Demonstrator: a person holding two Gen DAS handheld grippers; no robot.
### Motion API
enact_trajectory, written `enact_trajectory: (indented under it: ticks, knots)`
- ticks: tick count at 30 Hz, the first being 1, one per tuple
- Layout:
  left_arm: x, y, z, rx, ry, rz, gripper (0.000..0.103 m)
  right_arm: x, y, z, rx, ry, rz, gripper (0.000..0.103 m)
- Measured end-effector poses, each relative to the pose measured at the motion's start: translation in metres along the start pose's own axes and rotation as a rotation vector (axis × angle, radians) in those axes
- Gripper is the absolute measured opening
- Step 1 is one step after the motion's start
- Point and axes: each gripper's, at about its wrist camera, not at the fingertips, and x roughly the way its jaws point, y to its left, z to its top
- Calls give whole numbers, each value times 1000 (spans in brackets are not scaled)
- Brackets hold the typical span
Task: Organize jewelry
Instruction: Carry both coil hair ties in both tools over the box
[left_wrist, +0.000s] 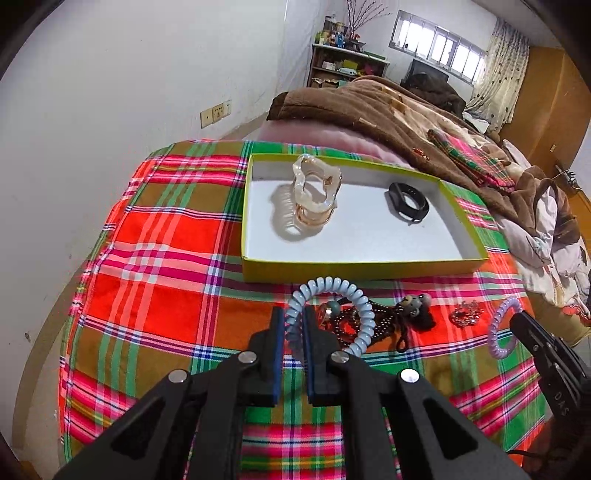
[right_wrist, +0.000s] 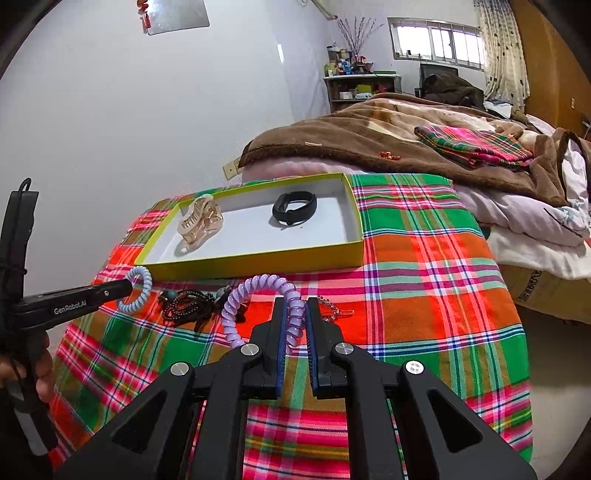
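So right now both hands are mid-pickup: the left gripper (left_wrist: 294, 325) is pinched tight on a pale blue coil hair tie (left_wrist: 328, 314), and the right gripper (right_wrist: 294, 321) is clamped the same way on a lilac coil hair tie (right_wrist: 266, 306), both held just in front of the yellow-edged tray (left_wrist: 354, 267) on the plaid cloth (left_wrist: 155, 240). The tray already has 2 things in it, a clear claw clip (left_wrist: 314, 192) and a black wristband (left_wrist: 408, 201), so I'd guess the next move is carrying each tie over the near wall and letting go on the bare white floor between or beside those 2. Needs enough lift to clear the rim, since the coils dangle. Still on the cloth: a tangle of dark beads (left_wrist: 354, 325) with a little bear charm (left_wrist: 415, 304) and a sparkly red piece (left_wrist: 463, 314). Hard to say how many separate items that bead tangle is, the gripper and blue tie cover part of it
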Motion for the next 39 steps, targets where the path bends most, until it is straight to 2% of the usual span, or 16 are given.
enact_trajectory:
  ticks: [14,23,31,39]
  knots:
    - [-33,-2,19,8,-83,-15,10,-8,12,33,-37,-55,19,10]
    - [-31,-2,35,8,-97,-20,10,6,22,63,-66,-61,30,10]
    - [-21,-4,48,1,-94,-20,10,33,32,93,-105,-41,39,10]
    - [6,-1,52,-7,-47,-19,10,88,39,115,-133,45,36,10]
